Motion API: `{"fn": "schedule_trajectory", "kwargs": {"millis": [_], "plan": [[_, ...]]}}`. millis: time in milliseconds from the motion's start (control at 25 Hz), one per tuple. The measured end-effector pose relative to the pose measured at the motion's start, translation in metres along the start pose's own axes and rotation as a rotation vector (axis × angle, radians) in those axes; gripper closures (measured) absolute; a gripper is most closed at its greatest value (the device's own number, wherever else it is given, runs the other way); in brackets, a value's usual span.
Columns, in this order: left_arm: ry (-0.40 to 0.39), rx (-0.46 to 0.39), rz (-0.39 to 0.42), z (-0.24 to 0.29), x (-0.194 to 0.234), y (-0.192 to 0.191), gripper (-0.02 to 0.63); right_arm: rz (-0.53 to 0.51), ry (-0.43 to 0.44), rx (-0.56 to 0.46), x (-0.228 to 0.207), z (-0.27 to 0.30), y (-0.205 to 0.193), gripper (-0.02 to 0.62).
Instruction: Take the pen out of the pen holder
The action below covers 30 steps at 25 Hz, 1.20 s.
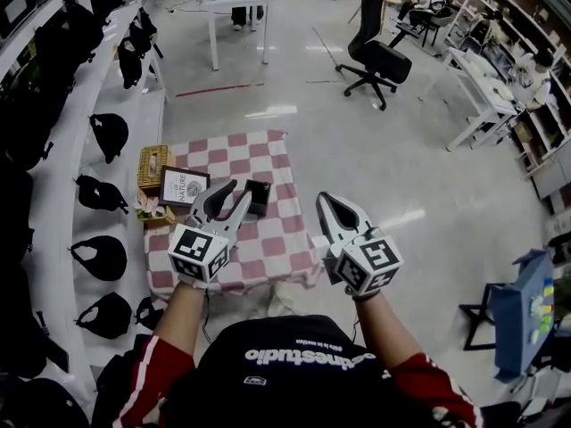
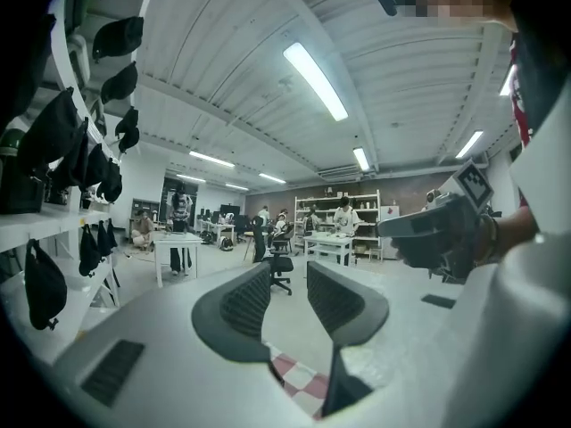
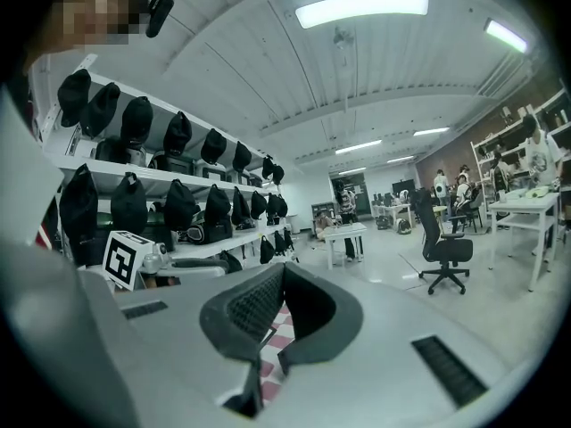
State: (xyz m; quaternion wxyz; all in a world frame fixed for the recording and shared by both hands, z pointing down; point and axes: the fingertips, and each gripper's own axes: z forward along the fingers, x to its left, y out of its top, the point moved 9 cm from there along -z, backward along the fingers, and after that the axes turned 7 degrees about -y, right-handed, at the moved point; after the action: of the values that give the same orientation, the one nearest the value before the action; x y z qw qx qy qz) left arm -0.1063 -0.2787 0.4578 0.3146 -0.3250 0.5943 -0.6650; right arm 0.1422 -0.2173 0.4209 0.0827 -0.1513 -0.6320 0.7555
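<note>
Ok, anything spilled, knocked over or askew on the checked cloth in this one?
Nothing stands out. The black pen holder stands upright on the checked cloth; the framed sign and wicker basket sit in order along the cloth's left edge, and nothing is spilled.

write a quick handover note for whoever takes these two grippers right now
The left gripper: jaws open, nothing between them. In the head view its tips show right beside the dark pen holder on the checkered cloth.
The right gripper: jaws shut, empty, at the cloth's near right edge.
The pen: cannot be made out in the holder from any view.
Done: nothing gripped yet.
Left: bring a gripper to the holder, close on the pen and lift it out.
</note>
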Motion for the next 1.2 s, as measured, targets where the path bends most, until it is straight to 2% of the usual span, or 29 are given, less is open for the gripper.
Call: {"fn": "schedule_trajectory", "kwargs": {"millis": [240, 400, 720, 1200], "plan": [[-0.004, 0.071, 0.018, 0.030, 0.003, -0.027, 0.488, 0.014, -0.008, 0.025, -0.018, 0.010, -0.012, 0.592], [0.011, 0.154, 0.056, 0.053, 0.007, -0.049, 0.488, 0.030, 0.001, 0.041, -0.029, 0.021, -0.017, 0.592], [0.034, 0.249, 0.059, 0.088, 0.014, -0.087, 0.488, 0.042, 0.036, 0.095, -0.051, 0.046, -0.039, 0.592], [0.095, 0.348, 0.001, 0.126, 0.030, -0.150, 0.488, 0.040, 0.065, 0.143, -0.086, 0.084, -0.062, 0.592]]}}
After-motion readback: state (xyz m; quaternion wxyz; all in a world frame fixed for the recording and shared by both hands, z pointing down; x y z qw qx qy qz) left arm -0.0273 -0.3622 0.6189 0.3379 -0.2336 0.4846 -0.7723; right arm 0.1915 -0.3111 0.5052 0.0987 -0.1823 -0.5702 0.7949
